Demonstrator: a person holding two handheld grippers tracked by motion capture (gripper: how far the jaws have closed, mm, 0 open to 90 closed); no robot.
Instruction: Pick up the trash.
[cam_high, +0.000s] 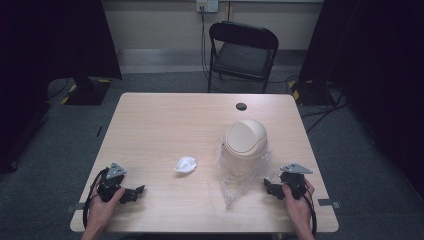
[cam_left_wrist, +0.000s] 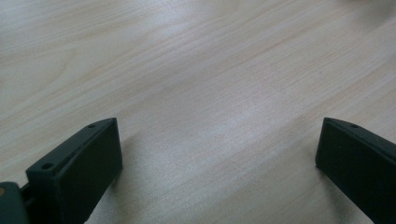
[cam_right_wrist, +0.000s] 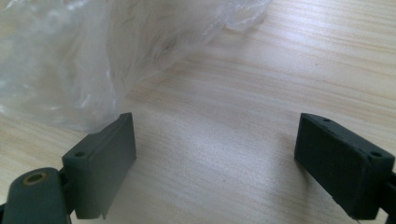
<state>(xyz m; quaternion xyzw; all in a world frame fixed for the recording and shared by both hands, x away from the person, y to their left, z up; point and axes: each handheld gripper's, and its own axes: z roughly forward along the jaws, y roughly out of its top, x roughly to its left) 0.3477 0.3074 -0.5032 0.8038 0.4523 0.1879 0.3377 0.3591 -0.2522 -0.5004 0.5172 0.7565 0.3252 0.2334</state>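
The left gripper (cam_left_wrist: 219, 154) has its two black fingers (cam_left_wrist: 77, 170) spread wide apart, with bare pale wood of the tabletop (cam_left_wrist: 196, 70) between them and nothing held or touched besides the surface under them. In the high view this left gripper (cam_high: 134, 192) lies low over the tabletop (cam_high: 165, 125), well to the left of the small domed bin (cam_high: 245, 142), in the person's left hand (cam_high: 102, 202).

The right gripper (cam_right_wrist: 215, 158) is likewise wide open — its two fingers (cam_right_wrist: 105, 161) stand far apart with only wood grain between them. One finger sits right at the edge of the clear plastic bag (cam_right_wrist: 79, 56); whether it touches the film cannot be told. In the high view the right gripper (cam_high: 270, 189) is just to the right of the bin's base, held by the right hand (cam_high: 297, 200).

One beige bin with a rounded swing lid stands on the tabletop, and one clear plastic bag (cam_high: 235, 182) lies crumpled around and in front of its base. One crumpled white paper wad (cam_high: 185, 164) lies to the left of the bin, apart from it and between the two grippers' line and the bin. Beyond the bin, one dark round cable hole (cam_high: 241, 106) marks the wood, and one black folding chair (cam_high: 243, 52) stands behind the far edge. Two grippers, two hands — each gripper carrying a grey three-cornered plate.
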